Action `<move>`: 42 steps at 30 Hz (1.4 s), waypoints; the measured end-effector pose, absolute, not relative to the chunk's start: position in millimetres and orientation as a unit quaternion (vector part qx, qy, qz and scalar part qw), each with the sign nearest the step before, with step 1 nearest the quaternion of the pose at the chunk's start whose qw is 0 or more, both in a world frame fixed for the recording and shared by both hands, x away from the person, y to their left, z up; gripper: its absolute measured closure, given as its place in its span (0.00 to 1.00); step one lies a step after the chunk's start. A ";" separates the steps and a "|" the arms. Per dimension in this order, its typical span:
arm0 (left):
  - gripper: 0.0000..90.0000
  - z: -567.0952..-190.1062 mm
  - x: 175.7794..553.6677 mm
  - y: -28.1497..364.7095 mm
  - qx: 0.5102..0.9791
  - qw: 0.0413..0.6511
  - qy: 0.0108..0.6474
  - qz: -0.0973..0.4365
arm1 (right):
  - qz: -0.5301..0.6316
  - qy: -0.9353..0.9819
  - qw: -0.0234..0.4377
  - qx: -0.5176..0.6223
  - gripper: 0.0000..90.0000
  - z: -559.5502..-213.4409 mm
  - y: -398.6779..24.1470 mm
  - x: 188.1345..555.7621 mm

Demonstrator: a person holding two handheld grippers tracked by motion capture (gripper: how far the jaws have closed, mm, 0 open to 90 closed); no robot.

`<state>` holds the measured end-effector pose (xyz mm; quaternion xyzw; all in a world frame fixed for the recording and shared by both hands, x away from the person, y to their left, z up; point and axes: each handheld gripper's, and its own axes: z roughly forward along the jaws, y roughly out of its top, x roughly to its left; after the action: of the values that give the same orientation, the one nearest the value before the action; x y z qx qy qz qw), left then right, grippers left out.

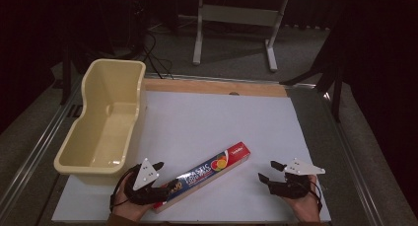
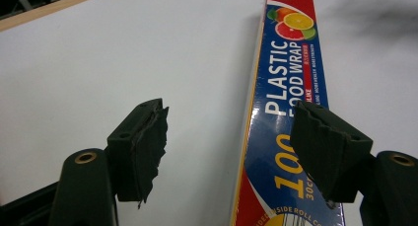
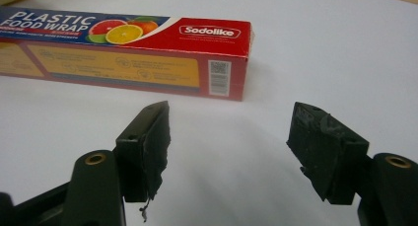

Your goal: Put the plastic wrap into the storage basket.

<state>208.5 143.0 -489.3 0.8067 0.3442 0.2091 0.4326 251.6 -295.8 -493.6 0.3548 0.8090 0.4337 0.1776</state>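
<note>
A long, flat-sided cardboard box of plastic food wrap (image 1: 207, 172), glossy red and blue with printed citrus fruit, lies diagonally on the smooth white desk (image 1: 222, 122) near its front edge, one end pointing toward the front left corner and the red end toward the middle. The left hand-held gripper (image 1: 156, 177), held in a hand at the front left corner, is open, its two black jaws wide apart with ragged, worn pads; in the left gripper view one jaw stands over the near end of the box and the other over bare desk beside it, neither pressing on the box. The right hand-held gripper (image 1: 270, 170), near the front right corner, is also open and holds nothing, its jaws pointing toward the red end of the box, which lies a little apart. A cream plastic tub (image 1: 84, 157) with rounded corners and a curved rim sits along the left edge, empty. The middle, back and right of the desk are open white surface.
</note>
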 end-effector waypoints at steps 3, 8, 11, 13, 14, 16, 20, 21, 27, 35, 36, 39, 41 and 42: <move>0.33 -489.1 208.7 143.5 0.807 0.432 0.343 0.209 | 0.432 0.811 0.178 0.353 0.36 -493.4 -294.9 251.8; 0.34 -489.1 208.4 146.5 0.805 0.434 0.348 0.205 | 0.434 0.811 0.173 0.351 0.37 -492.0 -291.6 252.7; 0.35 -487.8 207.7 147.3 0.805 0.434 0.346 0.209 | 0.434 0.811 0.173 0.352 0.37 -492.2 -289.7 253.7; 0.36 -486.7 207.9 147.8 0.805 0.433 0.346 0.209 | 0.436 0.810 0.169 0.355 0.40 -493.3 -289.1 254.7; 0.37 -486.7 207.9 147.8 0.805 0.433 0.346 0.209 | 0.436 0.810 0.169 0.355 0.40 -493.3 -289.1 254.7; 0.37 -484.9 206.7 146.4 0.806 0.437 0.343 0.207 | 0.438 0.806 0.168 0.360 0.44 -493.5 -286.3 256.3; 0.40 -482.2 205.0 145.0 0.808 0.438 0.335 0.208 | 0.437 0.812 0.167 0.349 0.59 -490.3 -279.7 261.0; 0.42 -481.1 204.0 145.1 0.809 0.437 0.332 0.212 | 0.436 0.814 0.165 0.346 0.65 -489.8 -277.7 262.3; 0.46 -476.1 201.9 146.7 0.809 0.439 0.329 0.210 | 0.430 0.822 0.168 0.334 0.99 -487.3 -261.4 270.4; 0.51 -472.3 199.3 151.3 0.814 0.441 0.320 0.201 | 0.414 0.838 0.160 0.317 1.00 -490.0 -239.2 278.7; 0.53 -470.8 197.4 153.4 0.818 0.440 0.316 0.196 | 0.412 0.839 0.162 0.316 1.00 -490.1 -237.2 279.4; 0.60 -469.1 194.5 158.1 0.819 0.441 0.313 0.193 | 0.416 0.839 0.162 0.310 1.00 -488.9 -233.3 279.4; 0.67 -468.1 190.6 165.9 0.821 0.442 0.310 0.186 | 0.418 0.838 0.162 0.310 1.00 -488.1 -232.8 279.1; 0.72 -468.1 189.4 168.9 0.823 0.441 0.309 0.182 | 0.418 0.838 0.163 0.311 1.00 -487.6 -233.1 279.0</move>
<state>189.4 168.9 -468.1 0.8229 0.3089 0.1822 0.4407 279.0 -233.1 -487.6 0.3110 0.8377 0.4182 0.1634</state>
